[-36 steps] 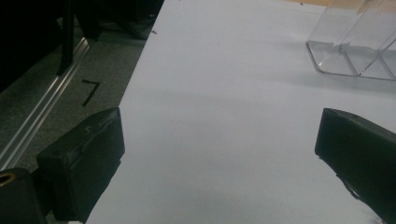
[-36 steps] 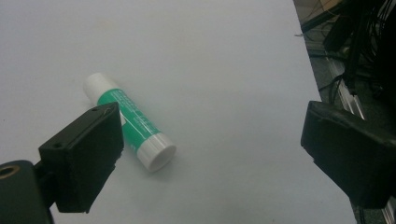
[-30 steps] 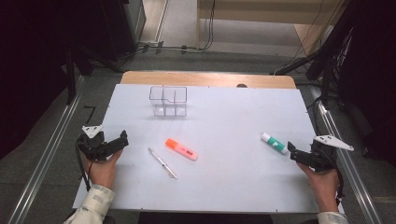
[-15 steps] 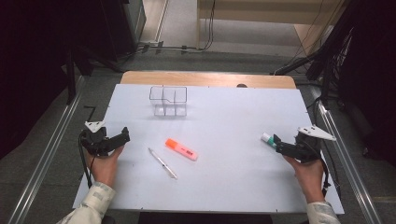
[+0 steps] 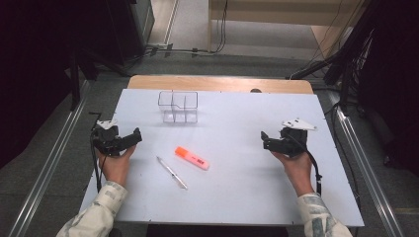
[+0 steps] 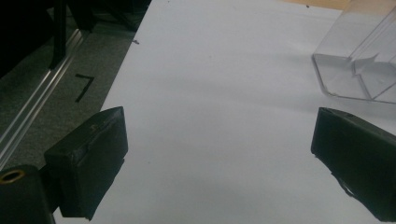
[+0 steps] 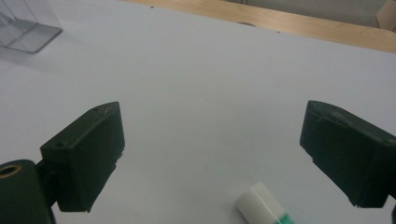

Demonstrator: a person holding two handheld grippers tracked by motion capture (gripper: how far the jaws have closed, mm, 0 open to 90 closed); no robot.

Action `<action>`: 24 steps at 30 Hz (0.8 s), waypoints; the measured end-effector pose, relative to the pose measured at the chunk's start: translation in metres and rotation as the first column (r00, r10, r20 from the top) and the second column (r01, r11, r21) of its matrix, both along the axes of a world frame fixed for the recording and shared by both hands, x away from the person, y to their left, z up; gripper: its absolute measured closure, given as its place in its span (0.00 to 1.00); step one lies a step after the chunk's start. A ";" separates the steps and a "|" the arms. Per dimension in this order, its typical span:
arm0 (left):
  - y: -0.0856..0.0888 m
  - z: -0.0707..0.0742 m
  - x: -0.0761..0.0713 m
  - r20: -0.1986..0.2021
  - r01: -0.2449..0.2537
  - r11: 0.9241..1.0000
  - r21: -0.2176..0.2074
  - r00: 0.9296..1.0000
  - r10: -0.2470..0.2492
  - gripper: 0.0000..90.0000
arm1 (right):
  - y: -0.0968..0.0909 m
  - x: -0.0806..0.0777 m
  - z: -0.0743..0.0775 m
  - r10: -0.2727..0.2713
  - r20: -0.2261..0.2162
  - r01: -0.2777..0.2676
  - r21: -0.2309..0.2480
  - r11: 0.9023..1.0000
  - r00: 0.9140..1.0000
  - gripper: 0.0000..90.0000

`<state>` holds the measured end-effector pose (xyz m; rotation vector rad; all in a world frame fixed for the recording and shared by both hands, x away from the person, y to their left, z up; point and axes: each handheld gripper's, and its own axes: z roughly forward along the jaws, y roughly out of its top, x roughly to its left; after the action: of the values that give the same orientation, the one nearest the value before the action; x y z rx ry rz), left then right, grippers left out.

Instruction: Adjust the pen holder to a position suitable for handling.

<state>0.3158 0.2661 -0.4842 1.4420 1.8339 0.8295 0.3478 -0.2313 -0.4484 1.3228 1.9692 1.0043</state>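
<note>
- Lower centre of the right gripper view: a white tube with a green band (image 7: 261,209), only its capped end showing, lies on the white worktop (image 7: 210,84) between the spread fingers (image 7: 88,149) of my right gripper (image 7: 229,161) and touches neither of them.
- Right of centre in the high view: my right gripper (image 5: 267,139) sits low over the worktop (image 5: 237,197), its tip pointing toward the frame's left, my right hand (image 5: 296,165) behind it.
- Left of centre in the high view: my left gripper (image 5: 134,137) hovers near the worktop's left edge, held by my left hand (image 5: 114,165).
- Left gripper view: my left fingers (image 6: 93,154) stand wide apart with bare worktop between them; nothing is held.
- Upper centre of the high view: a clear plastic organiser (image 5: 178,106) with compartments stands upright; its corner appears at the upper right of the left gripper view (image 6: 359,60) and at the upper left of the right gripper view (image 7: 23,23).
- Lower centre of the high view: an orange highlighter (image 5: 191,158) lies flat, with a slim pen (image 5: 172,173) just to its lower left, apart from it and from both grippers.
</note>
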 end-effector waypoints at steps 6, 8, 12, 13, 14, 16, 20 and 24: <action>-0.002 0.002 0.014 0.021 -0.005 1.000 0.001 1.000 0.005 0.06 | 0.029 0.015 -0.001 0.036 -0.011 -0.036 -0.003 0.999 0.999 0.06; -0.003 0.002 0.019 0.012 0.000 1.000 -0.005 1.000 0.000 0.06 | 0.036 0.019 -0.001 0.042 -0.010 -0.042 0.003 0.999 0.999 0.07; -0.007 0.003 0.029 0.027 0.010 1.000 -0.003 1.000 -0.010 0.08 | 0.052 0.025 0.001 0.060 0.001 -0.060 0.002 0.998 0.998 0.12; -0.008 0.004 0.030 0.033 0.015 1.000 -0.005 0.999 -0.015 0.09 | 0.056 0.027 0.000 0.066 0.012 -0.066 0.001 0.998 0.998 0.13; -0.009 0.005 0.033 0.033 0.022 1.000 -0.003 0.999 -0.022 0.12 | 0.061 0.028 0.000 0.068 0.012 -0.068 0.005 0.998 0.998 0.15; -0.010 0.005 0.035 0.036 0.031 1.000 0.002 0.999 -0.031 0.16 | 0.070 0.033 -0.002 0.084 0.009 -0.084 0.017 0.996 0.996 0.20; -0.013 0.003 0.044 0.062 0.050 0.999 0.009 0.997 -0.051 0.24 | 0.089 0.042 -0.007 0.108 0.007 -0.108 0.036 0.993 0.994 0.28; -0.011 -0.004 0.051 0.079 0.063 0.998 -0.022 0.995 -0.061 0.33 | 0.114 0.052 -0.010 0.137 -0.012 -0.136 0.051 0.989 0.991 0.36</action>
<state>0.3672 0.2549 -0.4883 1.4243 1.7266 0.8185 0.3996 -0.1177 -0.4584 1.2397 2.0820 1.1173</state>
